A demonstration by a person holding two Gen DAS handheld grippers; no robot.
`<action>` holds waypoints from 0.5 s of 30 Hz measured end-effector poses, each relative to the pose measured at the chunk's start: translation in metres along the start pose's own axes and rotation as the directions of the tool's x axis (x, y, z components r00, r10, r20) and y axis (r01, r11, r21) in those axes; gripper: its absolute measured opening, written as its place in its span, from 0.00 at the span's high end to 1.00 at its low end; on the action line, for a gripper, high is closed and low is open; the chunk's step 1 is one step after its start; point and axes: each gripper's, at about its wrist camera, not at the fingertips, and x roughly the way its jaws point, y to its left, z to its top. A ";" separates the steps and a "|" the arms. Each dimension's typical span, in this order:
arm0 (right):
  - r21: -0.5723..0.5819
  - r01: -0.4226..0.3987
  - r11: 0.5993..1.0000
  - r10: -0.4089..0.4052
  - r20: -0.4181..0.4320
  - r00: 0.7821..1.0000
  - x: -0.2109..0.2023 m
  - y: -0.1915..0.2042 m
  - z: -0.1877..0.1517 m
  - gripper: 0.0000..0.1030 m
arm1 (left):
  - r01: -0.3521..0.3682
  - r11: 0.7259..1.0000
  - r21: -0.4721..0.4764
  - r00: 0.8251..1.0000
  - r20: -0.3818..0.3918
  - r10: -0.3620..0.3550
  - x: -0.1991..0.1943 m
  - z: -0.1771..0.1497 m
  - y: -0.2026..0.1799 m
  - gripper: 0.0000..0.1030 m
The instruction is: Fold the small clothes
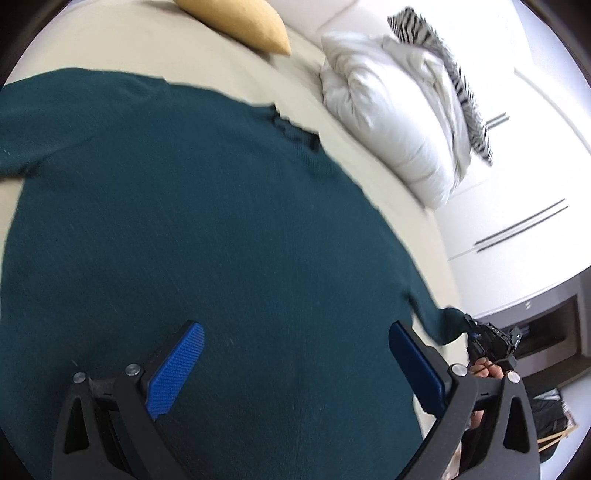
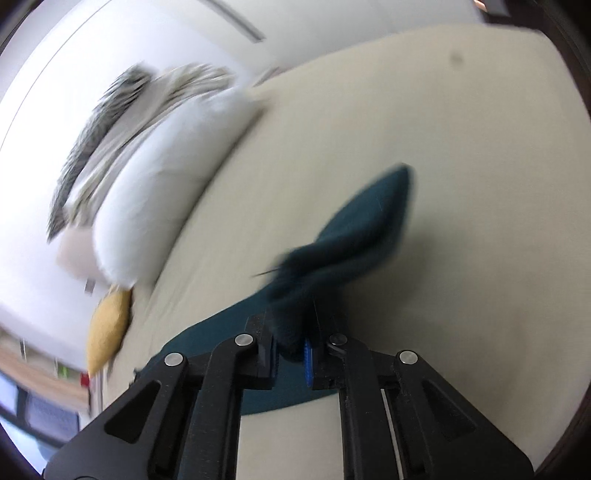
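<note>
Left wrist view shows the sweater, a dark teal knit, spread flat over the cream bed with its neckline toward the pillows. Its body fills most of the frame, and one sleeve runs off to the lower right, where its end is lifted clear of the bed. The flat spread suits folding: each edge is reachable and the cloth can be laid over itself without bunching.

The right gripper has that sleeve end pinched between its closed fingers, and the loose cuff sticks out past the fingertips in the right wrist view. In the left wrist view the same gripper appears at the sleeve tip, beside the bed edge. Holding the sleeve by its end gives control of the whole sleeve length, which is probably intended for carrying it across the body as a first fold. That view is blurred, so the exact bite depth cannot be told.

The left gripper hangs over the lower body of the sweater with its blue pads spread wide and nothing between them. That position would allow it to pin the body or take the hem.

A white pillow, a striped cloth and a yellow cushion lie at the far end, well apart from the sweater.
</note>
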 end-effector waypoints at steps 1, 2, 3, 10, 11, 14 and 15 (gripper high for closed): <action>-0.052 -0.027 0.998 0.026 -0.010 1.000 0.002 0.027 -0.006 0.92 | 0.010 1.000 -0.002 1.000 0.014 -0.010 -0.004 0.004 0.003 0.03; -0.105 -0.061 0.993 0.058 -0.026 0.998 0.007 0.058 -0.013 0.92 | 0.012 1.000 -0.004 1.000 0.021 -0.012 -0.007 0.007 0.004 0.04; -0.169 -0.100 0.980 0.093 -0.049 0.994 0.013 0.094 -0.025 0.92 | 0.017 1.000 -0.010 0.999 0.034 -0.017 -0.010 0.010 0.006 0.04; -0.478 -0.270 0.836 0.170 -0.243 0.955 0.065 0.262 -0.166 0.92 | 0.049 0.998 -0.031 0.997 0.057 -0.047 -0.015 0.031 0.021 0.11; -0.504 -0.275 0.819 0.155 -0.268 0.951 0.077 0.273 -0.185 0.92 | 0.047 0.998 -0.029 0.997 0.054 -0.046 -0.013 0.033 0.022 0.11; -0.557 -0.270 0.785 0.094 -0.323 0.942 0.112 0.289 -0.226 0.87 | 0.037 0.999 -0.021 0.999 0.040 -0.036 -0.002 0.040 0.021 0.11; -0.562 -0.277 0.780 0.088 -0.340 0.936 0.121 0.289 -0.234 0.80 | 0.035 0.999 -0.016 0.999 0.031 -0.034 0.004 0.043 0.019 0.11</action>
